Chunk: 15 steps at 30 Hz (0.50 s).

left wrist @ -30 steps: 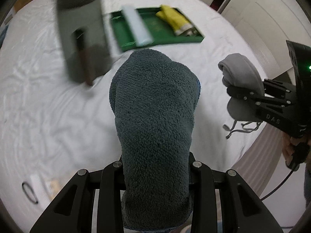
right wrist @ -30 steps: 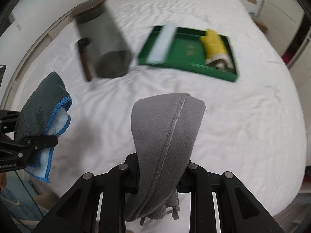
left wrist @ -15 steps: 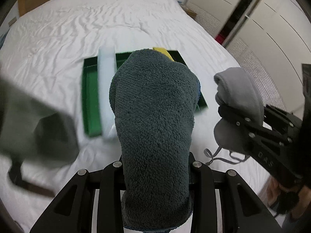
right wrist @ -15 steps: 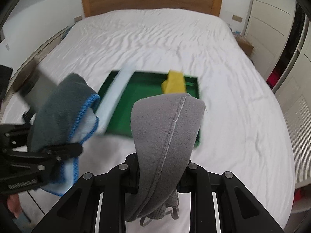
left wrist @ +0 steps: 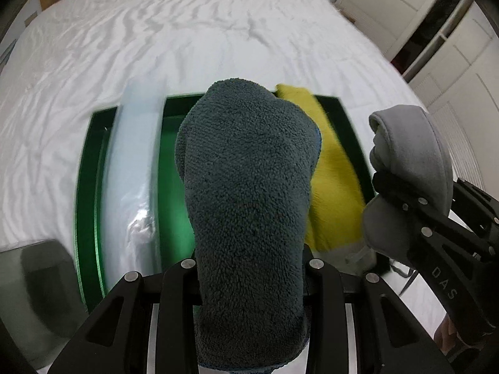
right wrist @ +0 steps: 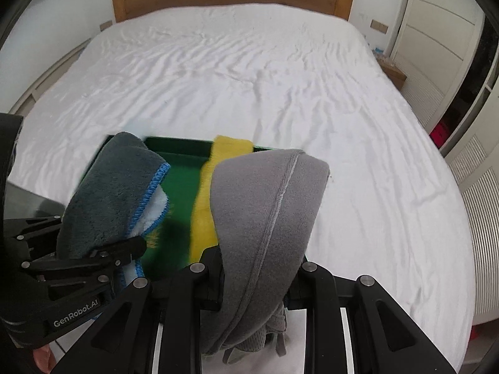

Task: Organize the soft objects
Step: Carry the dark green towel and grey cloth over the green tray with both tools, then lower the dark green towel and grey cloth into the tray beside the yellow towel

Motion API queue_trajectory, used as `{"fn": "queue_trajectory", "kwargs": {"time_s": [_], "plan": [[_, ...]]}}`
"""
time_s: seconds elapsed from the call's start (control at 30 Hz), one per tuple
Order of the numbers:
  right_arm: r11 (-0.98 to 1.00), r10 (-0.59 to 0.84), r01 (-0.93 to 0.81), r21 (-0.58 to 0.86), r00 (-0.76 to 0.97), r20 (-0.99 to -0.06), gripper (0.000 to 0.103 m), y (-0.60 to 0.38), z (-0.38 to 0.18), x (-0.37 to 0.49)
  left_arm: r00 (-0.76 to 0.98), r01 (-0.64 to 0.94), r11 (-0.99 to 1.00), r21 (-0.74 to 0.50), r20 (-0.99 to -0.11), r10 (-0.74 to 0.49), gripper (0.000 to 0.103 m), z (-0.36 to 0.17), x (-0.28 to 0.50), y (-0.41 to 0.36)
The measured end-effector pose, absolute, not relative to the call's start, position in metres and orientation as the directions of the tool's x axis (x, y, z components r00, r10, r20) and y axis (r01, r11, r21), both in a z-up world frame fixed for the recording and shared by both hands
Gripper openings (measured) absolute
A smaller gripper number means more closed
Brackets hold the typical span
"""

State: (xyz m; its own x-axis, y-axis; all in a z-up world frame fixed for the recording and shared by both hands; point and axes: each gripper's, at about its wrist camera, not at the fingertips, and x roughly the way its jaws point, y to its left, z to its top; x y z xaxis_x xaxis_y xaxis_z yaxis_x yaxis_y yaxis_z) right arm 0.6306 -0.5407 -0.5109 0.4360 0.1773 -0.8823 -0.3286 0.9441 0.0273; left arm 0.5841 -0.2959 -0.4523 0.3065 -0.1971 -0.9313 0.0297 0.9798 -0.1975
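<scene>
- Two soft items lie in the green tray (left wrist: 84, 187): a pale blue roll (left wrist: 131, 168) left of frame centre and a yellow cloth (left wrist: 330, 180) on the right. Judged done.
- Two more are not yet placed, both carried above the tray's near end.
- Left gripper (left wrist: 249, 268) is clamped on a dark teal towel (left wrist: 249, 187), which fills mid-frame in the left view. Blue edging and a white underside show in the right view (right wrist: 109, 193).
- Right gripper (right wrist: 249, 271) is clenched on a grey cloth (right wrist: 265, 212) folded over its fingers; cords dangle below.
- Free green floor shows between roll and yellow cloth; likely the drop zone.
- Hard to read: roll and tray rim are motion-blurred.
- Towel hides the tray's middle and near rim in the left view.
- Dark grey object (left wrist: 37, 280), lower left, is blurred and cut off; cannot identify.
- Bed (right wrist: 249, 78) sheet is otherwise bare in view.
</scene>
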Motion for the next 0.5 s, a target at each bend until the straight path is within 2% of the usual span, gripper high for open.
{"fn": "queue_trajectory", "kwargs": {"time_s": [0.27, 0.5], "plan": [[0.938, 0.194, -0.341, 0.057, 0.385, -0.902, 0.024, -0.523, -0.551, 0.660, 0.256, -0.012, 0.989, -0.149, -0.956, -0.141, 0.028, -0.478, 0.592, -0.292], [0.905, 0.297, -0.396, 0.158, 0.320, -0.900, 0.024, -0.498, -0.576, 0.678, 0.262, -0.033, 0.993, -0.117, -0.959, -0.104, 0.029, -0.482, 0.587, -0.282]]}}
